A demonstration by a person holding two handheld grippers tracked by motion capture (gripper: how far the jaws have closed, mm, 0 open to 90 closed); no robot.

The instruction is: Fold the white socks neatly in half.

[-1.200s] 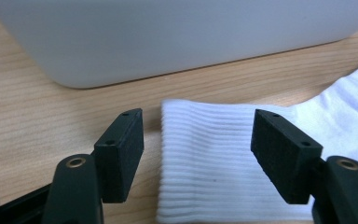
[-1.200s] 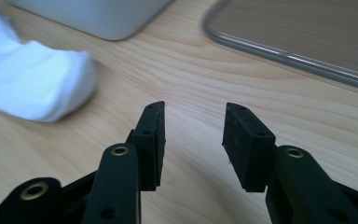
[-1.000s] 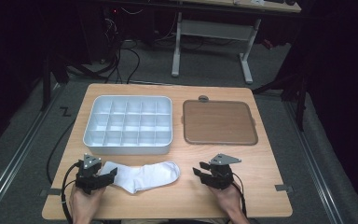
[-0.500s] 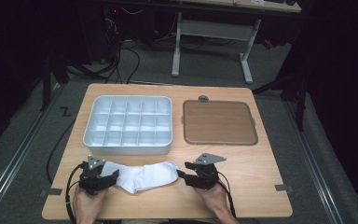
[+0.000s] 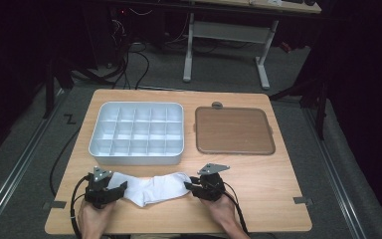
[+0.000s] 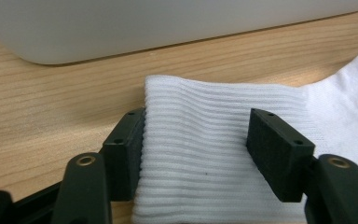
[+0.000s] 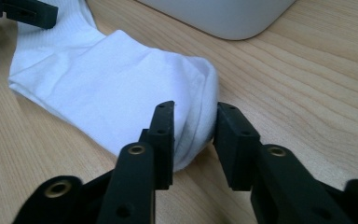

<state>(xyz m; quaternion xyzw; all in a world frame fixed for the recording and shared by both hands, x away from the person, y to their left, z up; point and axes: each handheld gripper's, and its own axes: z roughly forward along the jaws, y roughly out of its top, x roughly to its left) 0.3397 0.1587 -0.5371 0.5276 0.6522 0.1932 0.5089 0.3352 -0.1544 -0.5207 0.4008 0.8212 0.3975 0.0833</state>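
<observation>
A white sock (image 5: 154, 189) lies flat near the table's front edge, cuff to the left and toe to the right. My left gripper (image 5: 122, 188) is at the cuff. In the left gripper view its jaws (image 6: 198, 140) straddle the ribbed cuff (image 6: 200, 116), which lies flat and unpinched; they have just been closing. My right gripper (image 5: 188, 186) is at the toe. In the right gripper view its jaws (image 7: 193, 126) have just been closing, and both pads now touch the bunched toe of the sock (image 7: 112, 79).
A white compartment tray (image 5: 137, 157) stands just behind the sock, its wall close in the left gripper view (image 6: 121, 28) and the right gripper view (image 7: 223, 18). A brown flat tray (image 5: 234, 130) lies at the back right. A person's hands hold both grippers at the front edge.
My right gripper has moved left up to the sock's toe and its jaws have come in around it. The left gripper has stayed at the cuff.
</observation>
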